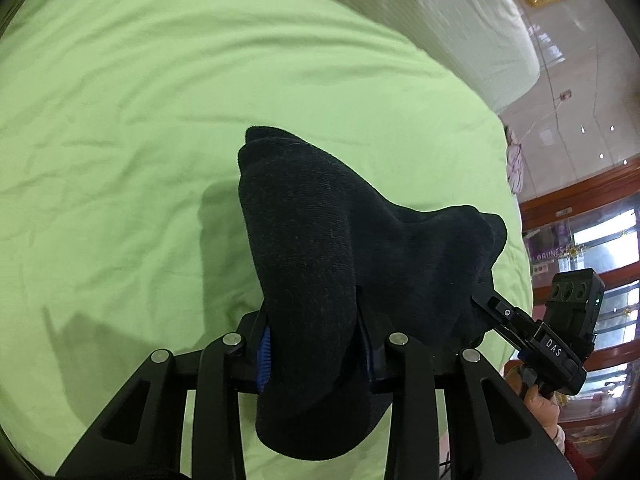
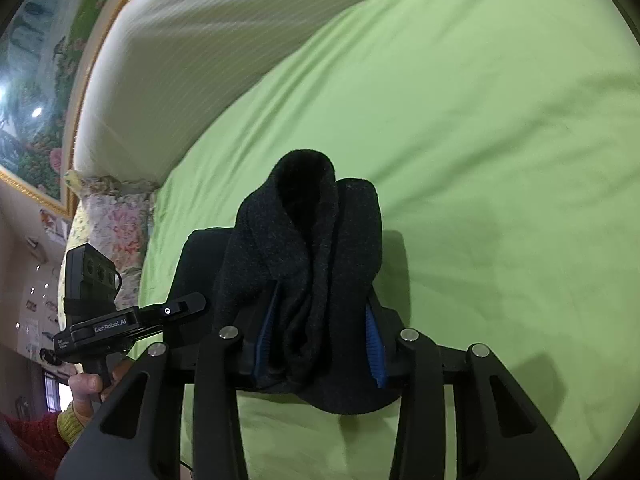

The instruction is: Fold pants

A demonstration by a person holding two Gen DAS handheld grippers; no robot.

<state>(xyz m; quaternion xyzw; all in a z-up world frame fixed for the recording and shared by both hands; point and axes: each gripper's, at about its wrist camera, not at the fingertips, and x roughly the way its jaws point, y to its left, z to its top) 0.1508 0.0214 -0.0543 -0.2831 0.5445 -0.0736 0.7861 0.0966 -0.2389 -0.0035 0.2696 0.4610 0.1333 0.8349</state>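
Observation:
The black knit pants (image 1: 320, 248) hang bunched between my two grippers above a green bedsheet (image 1: 140, 120). My left gripper (image 1: 316, 344) is shut on one thick fold of the pants, which drapes over its blue pads. My right gripper (image 2: 320, 340) is shut on another bunch of the pants (image 2: 316, 248). In the left wrist view the right gripper (image 1: 486, 304) grips the cloth at the right. In the right wrist view the left gripper (image 2: 200, 304) shows at the left, with the person's hand under it.
A green sheet (image 2: 480, 140) covers the bed. A white striped headboard cushion (image 2: 200, 60) runs along the far edge, with a floral pillow (image 2: 108, 232) at its end. A wooden glass cabinet (image 1: 592, 232) stands beyond the bed.

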